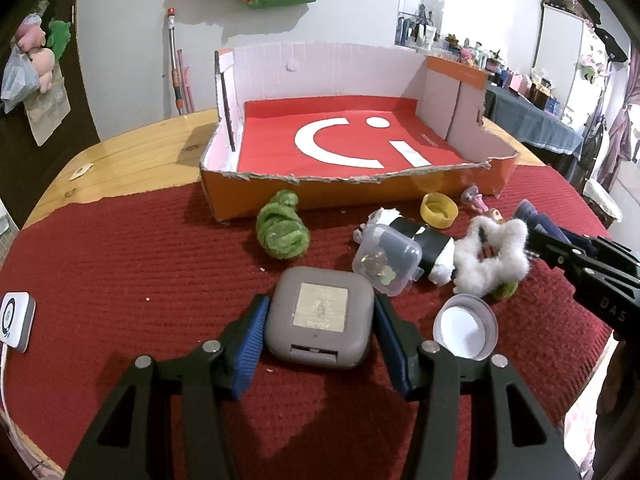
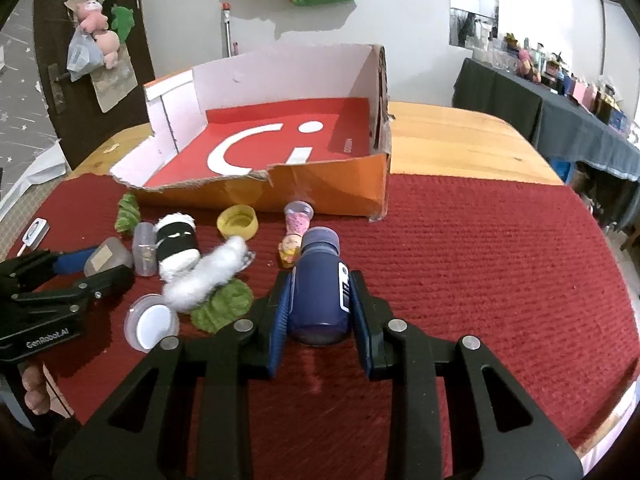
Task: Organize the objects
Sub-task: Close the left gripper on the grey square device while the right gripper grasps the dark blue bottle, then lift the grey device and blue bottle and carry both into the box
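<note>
My left gripper [image 1: 319, 312] is shut on a grey square case [image 1: 320, 324] that sits on the red cloth. My right gripper [image 2: 318, 284] is shut on a dark blue bottle [image 2: 320, 284] lying lengthwise between the pads. An open orange cardboard box [image 1: 352, 190] with a red floor stands behind the pile. Between the grippers lie a clear plastic box [image 1: 386, 260], a black-and-white roll [image 2: 176, 248], a white fluffy star [image 2: 208, 276], a green fuzzy toy [image 1: 282, 226], a yellow cap [image 2: 237, 222], a white-lined lid [image 2: 152, 322] and a pink doll [image 2: 296, 232].
A red cloth [image 2: 500, 280] covers the near part of the wooden table [image 2: 460, 148]. A small white device [image 1: 16, 320] lies at the far left. Another green fuzzy piece [image 2: 222, 306] lies under the star. A dark-clothed side table [image 2: 560, 120] stands at the right.
</note>
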Motion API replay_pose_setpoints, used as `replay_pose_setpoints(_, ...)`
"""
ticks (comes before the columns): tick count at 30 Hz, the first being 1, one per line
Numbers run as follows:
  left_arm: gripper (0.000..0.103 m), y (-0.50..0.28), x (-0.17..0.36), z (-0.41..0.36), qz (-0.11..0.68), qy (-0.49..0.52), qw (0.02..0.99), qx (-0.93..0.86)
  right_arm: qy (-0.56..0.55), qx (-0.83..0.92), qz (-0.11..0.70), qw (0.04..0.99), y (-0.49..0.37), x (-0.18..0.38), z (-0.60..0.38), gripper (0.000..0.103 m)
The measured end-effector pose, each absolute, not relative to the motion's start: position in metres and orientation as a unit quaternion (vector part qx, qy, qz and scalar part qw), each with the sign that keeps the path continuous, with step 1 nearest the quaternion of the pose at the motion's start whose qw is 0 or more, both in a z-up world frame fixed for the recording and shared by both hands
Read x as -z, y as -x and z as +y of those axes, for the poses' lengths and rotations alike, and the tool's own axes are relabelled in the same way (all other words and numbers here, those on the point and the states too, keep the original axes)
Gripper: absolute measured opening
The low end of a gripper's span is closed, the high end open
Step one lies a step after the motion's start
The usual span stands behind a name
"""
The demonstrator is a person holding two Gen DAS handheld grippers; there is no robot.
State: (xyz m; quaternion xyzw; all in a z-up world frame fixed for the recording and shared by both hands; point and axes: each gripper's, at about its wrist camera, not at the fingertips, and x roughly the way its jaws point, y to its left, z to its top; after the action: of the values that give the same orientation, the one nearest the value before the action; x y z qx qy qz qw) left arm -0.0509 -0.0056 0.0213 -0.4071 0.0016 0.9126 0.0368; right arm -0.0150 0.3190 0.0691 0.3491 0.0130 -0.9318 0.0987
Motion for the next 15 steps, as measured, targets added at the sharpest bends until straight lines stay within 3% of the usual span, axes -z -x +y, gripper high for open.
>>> replay_pose_setpoints(15,0.055,0.044,-0.032,-0.003,0.0,0.395,0.044,-0.918,-0.351,0.927,0.017,0.129,-0.002,-0.077,0.3,0.027)
